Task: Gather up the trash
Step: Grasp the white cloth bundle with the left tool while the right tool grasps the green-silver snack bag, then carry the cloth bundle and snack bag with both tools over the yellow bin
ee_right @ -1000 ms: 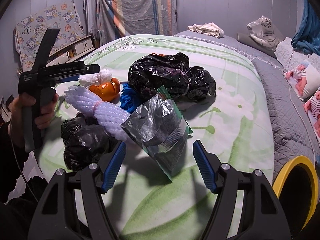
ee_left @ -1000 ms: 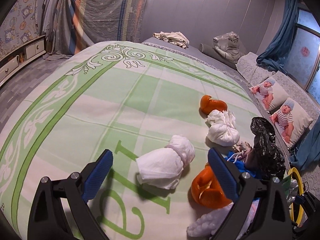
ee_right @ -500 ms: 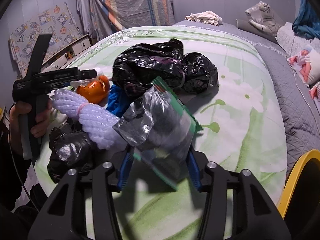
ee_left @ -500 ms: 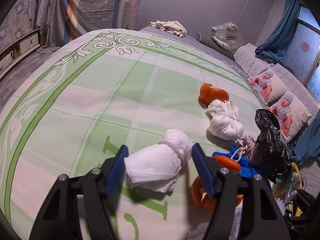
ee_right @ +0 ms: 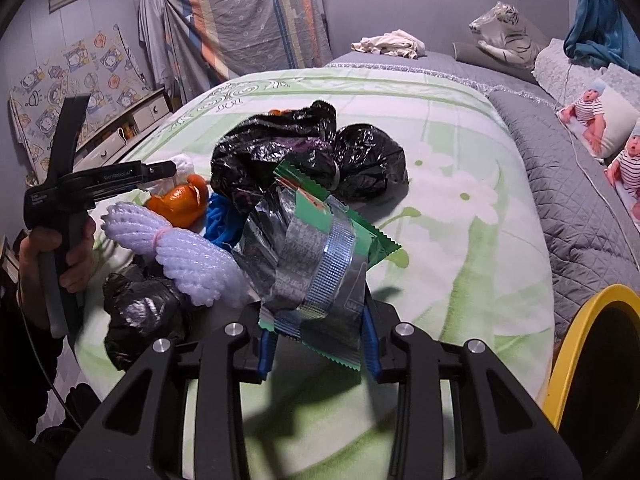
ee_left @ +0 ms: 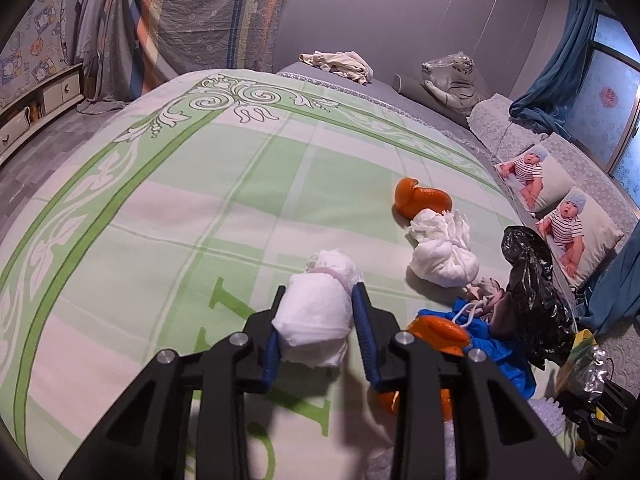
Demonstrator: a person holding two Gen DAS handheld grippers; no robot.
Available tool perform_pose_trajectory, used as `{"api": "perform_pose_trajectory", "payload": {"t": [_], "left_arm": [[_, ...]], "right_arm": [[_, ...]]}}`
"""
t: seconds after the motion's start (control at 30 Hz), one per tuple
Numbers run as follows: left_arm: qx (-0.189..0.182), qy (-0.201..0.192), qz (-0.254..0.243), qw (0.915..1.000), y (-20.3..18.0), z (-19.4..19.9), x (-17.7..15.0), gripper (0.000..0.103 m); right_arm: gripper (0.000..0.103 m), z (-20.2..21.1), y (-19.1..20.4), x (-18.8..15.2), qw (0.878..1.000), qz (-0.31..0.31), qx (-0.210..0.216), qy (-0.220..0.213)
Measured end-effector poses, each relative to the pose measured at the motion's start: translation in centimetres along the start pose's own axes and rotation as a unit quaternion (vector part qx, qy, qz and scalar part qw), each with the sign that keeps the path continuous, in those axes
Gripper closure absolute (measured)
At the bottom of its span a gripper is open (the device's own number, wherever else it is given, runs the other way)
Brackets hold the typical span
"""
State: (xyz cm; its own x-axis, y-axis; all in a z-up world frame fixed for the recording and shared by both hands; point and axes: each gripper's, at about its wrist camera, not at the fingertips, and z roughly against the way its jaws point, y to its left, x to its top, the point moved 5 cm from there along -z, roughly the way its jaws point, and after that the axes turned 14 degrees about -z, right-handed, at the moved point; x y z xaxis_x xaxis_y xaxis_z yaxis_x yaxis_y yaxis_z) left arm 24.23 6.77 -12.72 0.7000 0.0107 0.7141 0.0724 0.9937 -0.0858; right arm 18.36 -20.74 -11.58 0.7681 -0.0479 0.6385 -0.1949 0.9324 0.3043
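Tissue wad (ee_left: 316,312): white, crumpled, seemingly banded pink, squeezed between closing jaws.

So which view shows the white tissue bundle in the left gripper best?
The left wrist view: the white tissue bundle fills the closing left gripper, pads pressing both sides. The right wrist view shows only a white scrap past that gripper's tip, mostly hidden.

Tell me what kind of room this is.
Most likely a bedroom: trash lies on a wide bed under a green patterned blanket, pillows printed with baby photos line its far edge, and a plush white tiger rests by the wall.
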Motion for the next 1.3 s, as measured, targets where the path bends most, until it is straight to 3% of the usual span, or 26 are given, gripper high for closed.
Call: {"api": "perform_pose_trajectory", "payload": {"t": [0.17,0.53,0.73,1.0,1.3], "left_arm": [[0.006,-0.007,0.010,0.9999,0.6,0.5,0.0,0.077],[0.021,-0.065,0.016,0.9975,0.4,5.0,1.2,0.078],[0.009,-0.088,0.022,0.9959,-0.7,7.4,1.7,0.078],[-0.014,-0.115,-0.007,0.9933,-4.7,10.3,2.6,0.078],[-0.060,-0.129,-0.061,0.9880,-11.7,12.4,3.6,0.078]], "right_arm": [[0.070,1.4,0.0,0.2,1.000,-0.007,0.005,-0.015],[0.070,5.7,0.1,0.1,0.997,-0.031,0.029,-0.058],[0.070,8.4,-0.9,-0.2,0.994,-0.057,0.040,-0.082],[0.070,12.6,-3.1,-0.7,0.988,-0.087,0.043,-0.123],[0.070,16.7,-5.8,-1.2,0.979,-0.114,0.035,-0.167]]}}
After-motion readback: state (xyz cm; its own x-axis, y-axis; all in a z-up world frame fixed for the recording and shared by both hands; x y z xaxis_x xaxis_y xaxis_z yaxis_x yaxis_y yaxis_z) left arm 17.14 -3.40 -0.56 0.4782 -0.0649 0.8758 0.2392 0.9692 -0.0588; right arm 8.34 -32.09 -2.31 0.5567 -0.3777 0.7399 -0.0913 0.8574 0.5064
